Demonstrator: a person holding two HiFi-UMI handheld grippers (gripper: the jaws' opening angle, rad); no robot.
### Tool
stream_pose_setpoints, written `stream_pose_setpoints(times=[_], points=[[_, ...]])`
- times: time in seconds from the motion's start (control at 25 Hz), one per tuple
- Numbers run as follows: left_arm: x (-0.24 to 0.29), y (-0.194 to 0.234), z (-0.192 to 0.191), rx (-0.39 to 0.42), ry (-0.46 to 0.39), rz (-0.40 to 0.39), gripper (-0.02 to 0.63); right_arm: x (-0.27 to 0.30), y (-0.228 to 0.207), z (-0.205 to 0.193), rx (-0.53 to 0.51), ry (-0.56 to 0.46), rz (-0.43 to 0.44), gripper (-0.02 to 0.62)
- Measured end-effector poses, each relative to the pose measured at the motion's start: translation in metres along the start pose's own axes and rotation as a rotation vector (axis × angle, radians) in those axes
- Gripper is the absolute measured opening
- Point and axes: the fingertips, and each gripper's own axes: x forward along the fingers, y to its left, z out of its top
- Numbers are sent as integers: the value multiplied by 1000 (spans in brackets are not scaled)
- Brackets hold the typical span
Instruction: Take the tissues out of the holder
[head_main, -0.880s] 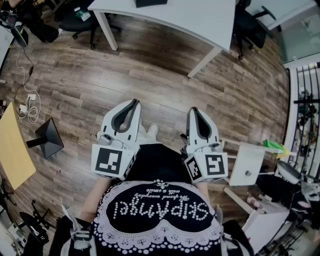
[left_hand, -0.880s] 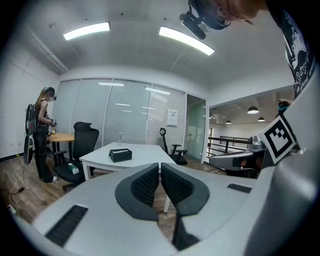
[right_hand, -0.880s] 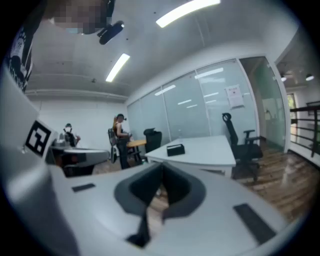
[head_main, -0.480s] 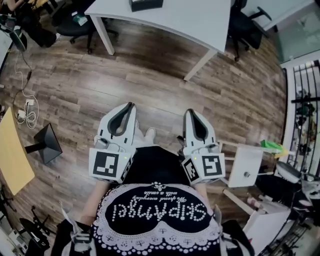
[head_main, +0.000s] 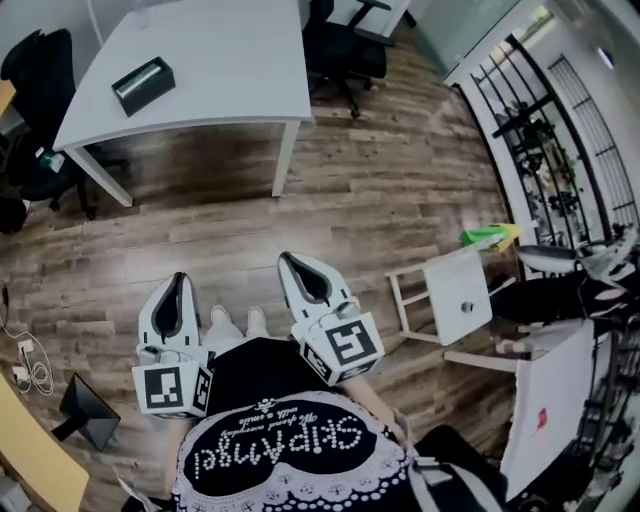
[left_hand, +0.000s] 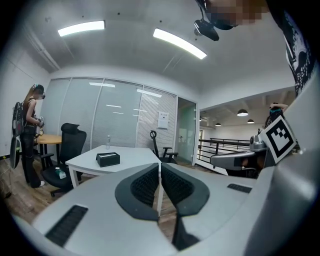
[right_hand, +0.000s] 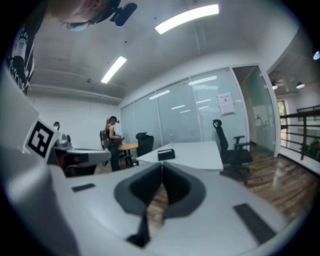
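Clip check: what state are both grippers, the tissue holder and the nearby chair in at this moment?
Left gripper: jaws shut, nothing between them.
Right gripper: jaws shut, nothing between them.
Tissue holder: sitting on the white table, far from both grippers.
Black chair: unoccupied, beside the table.

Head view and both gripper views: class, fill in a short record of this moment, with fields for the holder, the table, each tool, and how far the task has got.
holder: black box on the white table, toward its left side in the head view
tissues: too small to tell
left tool: jaws together, nothing between them, well short of the table
right tool: jaws together, nothing between them, well short of the table
floor: wood planks
task: not yet begun, holder untouched
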Motion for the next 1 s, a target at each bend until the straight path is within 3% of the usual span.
stream_pose_setpoints(times=[0.28, 0.8, 1.0], points=[[-6, -15, 14, 13, -29, -16, 35, -17, -3, 10, 36, -31, 9, 34], [-34, 28, 10, -36, -53, 127, 35, 13, 27, 9, 19, -21, 123, 34], [-38, 34, 9, -49, -41, 148, 35, 17, 32, 9, 26, -11, 143, 35]])
